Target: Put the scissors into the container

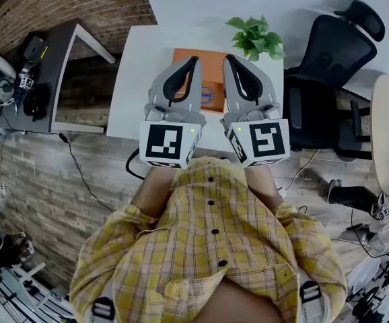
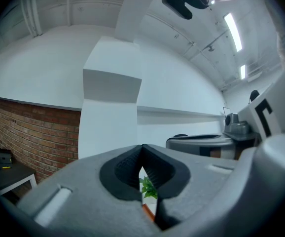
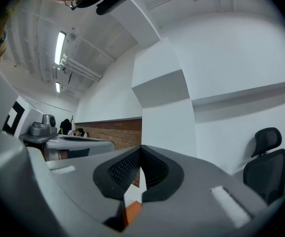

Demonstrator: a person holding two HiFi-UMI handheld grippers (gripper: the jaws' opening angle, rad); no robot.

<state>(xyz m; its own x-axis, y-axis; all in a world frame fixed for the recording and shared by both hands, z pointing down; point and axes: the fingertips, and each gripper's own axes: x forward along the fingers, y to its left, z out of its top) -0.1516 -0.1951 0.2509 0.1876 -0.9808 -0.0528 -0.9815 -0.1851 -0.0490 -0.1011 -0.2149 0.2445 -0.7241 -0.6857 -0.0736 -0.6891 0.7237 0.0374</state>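
Note:
In the head view an orange container [image 1: 210, 69] sits on the white table [image 1: 137, 79], mostly hidden behind my two raised grippers. Blue handle loops of the scissors [image 1: 206, 97] show in the gap between them, over the orange surface; whether they lie inside I cannot tell. My left gripper [image 1: 194, 60] and right gripper [image 1: 227, 58] are held side by side above the table, tips pointing away, both shut with nothing between the jaws. The left gripper [image 2: 142, 151] and the right gripper [image 3: 141, 151] both look up at walls and ceiling, with a sliver of the orange container [image 3: 132, 210] below.
A green potted plant [image 1: 255, 37] stands at the table's far edge, also glimpsed as the plant [image 2: 149, 186] past the left jaws. A black office chair [image 1: 329, 59] is right of the table. A dark desk [image 1: 43, 73] with gear is at the left. Cables lie on the floor.

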